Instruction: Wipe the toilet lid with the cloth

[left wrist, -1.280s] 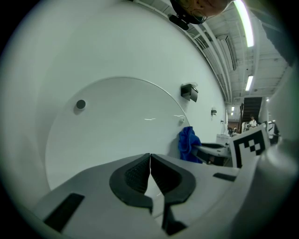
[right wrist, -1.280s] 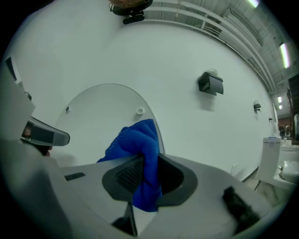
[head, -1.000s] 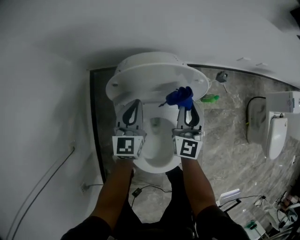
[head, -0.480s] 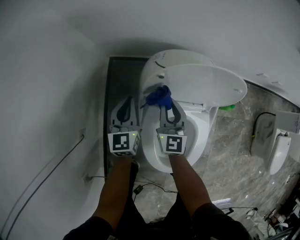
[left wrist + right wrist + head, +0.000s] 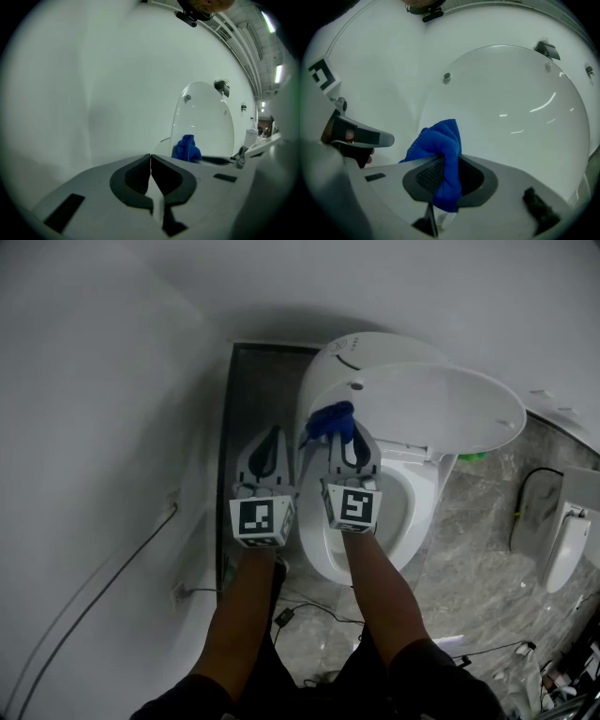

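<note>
While right gripper (image 5: 446, 164) clamps one cloth (image 5: 438, 139), one lid (image 5: 511, 108) upright.

Your left gripper (image 5: 272, 435) sits left of the toilet bowl (image 5: 412, 521); your right gripper (image 5: 349, 433), cloth (image 5: 328, 418) in it, sits before the lid (image 5: 450, 409).

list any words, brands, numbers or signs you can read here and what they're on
No readable words, brands or numbers in any view.
Left tongs: square black-and-white marker pattern, no text.
Right tongs: same kind of marker, no text.
Toilet lid and cloth: no print visible.
</note>
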The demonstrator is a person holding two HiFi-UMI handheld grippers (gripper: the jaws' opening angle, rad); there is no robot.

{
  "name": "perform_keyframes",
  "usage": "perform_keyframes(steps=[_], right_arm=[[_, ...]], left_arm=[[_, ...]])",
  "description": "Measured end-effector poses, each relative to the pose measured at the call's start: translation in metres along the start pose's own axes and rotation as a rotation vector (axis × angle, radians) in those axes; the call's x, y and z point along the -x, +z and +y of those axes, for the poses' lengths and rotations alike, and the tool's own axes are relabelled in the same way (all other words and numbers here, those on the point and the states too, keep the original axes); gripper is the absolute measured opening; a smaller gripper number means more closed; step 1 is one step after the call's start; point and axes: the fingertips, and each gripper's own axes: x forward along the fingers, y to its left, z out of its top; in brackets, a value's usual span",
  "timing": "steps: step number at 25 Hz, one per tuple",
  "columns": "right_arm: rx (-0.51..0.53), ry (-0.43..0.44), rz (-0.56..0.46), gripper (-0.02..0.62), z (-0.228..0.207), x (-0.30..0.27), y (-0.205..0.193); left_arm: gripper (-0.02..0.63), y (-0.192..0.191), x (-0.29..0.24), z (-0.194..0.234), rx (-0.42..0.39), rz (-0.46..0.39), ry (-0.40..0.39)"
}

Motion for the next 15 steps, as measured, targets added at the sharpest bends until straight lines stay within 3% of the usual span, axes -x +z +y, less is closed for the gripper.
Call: perform_keyframes(steps=[8,15], right_arm=[[0.047,-0.1,-0.003,0.067,-0.07,0.019,-0.005],[0.065,-0.238,0.016,0.067,-0.152,0.053,-0.011]], left_arm=[[0.012,-0.007,-0.024,-0.057,-0.062,0.003,-0.11],[0.012,-0.013,-0.043,-0.11,-0.096,0.041,-0.18]])
